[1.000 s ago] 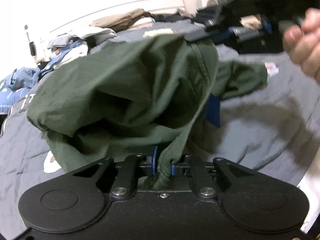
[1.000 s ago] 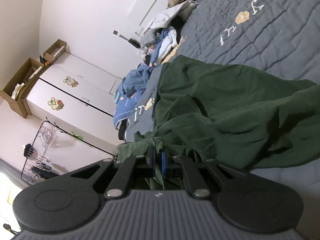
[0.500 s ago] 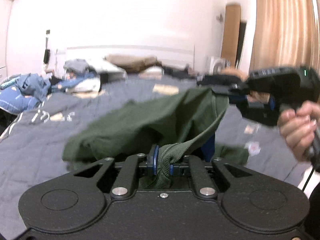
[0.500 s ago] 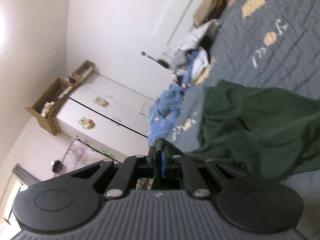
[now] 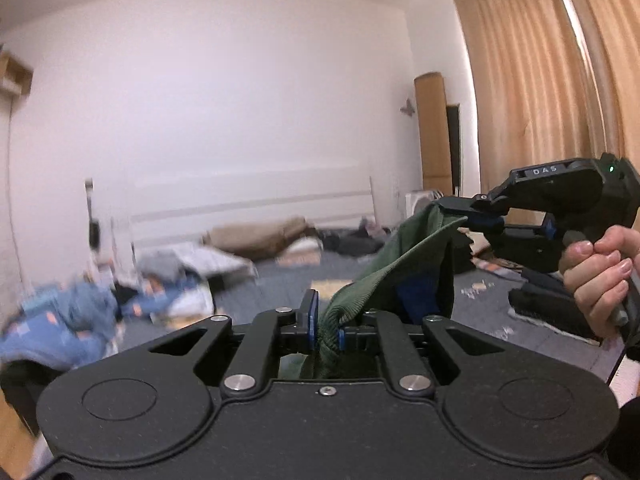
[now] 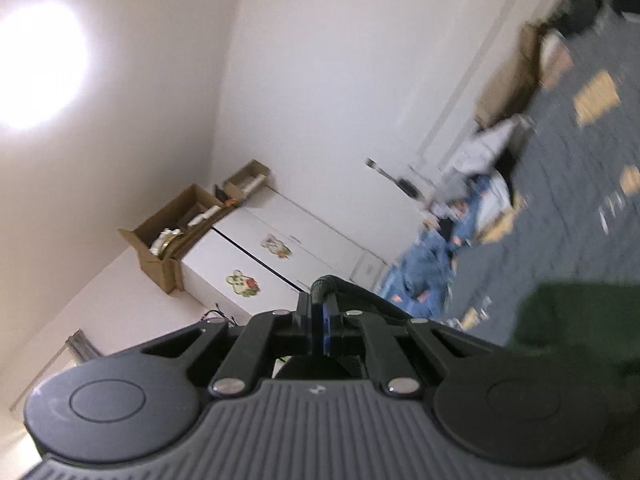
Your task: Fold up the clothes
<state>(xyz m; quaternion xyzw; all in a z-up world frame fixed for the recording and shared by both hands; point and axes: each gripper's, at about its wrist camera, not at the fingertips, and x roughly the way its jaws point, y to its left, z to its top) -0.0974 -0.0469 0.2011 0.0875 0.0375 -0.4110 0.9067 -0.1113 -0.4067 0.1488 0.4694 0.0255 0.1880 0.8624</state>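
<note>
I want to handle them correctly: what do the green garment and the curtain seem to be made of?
Green garment: soft matte knit, probably cotton; its clamped hem shows fine ribbing.
Curtain: thin tan woven cloth, probably synthetic or cotton; it hangs in long vertical pleats with a bright streak near its right side. The fibre cannot be told for certain.

The left gripper [image 5: 326, 330] points level, its jaws closed tight on a ribbed hem of green cloth [image 5: 394, 264]. The right gripper [image 5: 456, 210] is raised off to its right, clamped on the same cloth, with a hand [image 5: 598, 276] wrapped around its handle.
</note>
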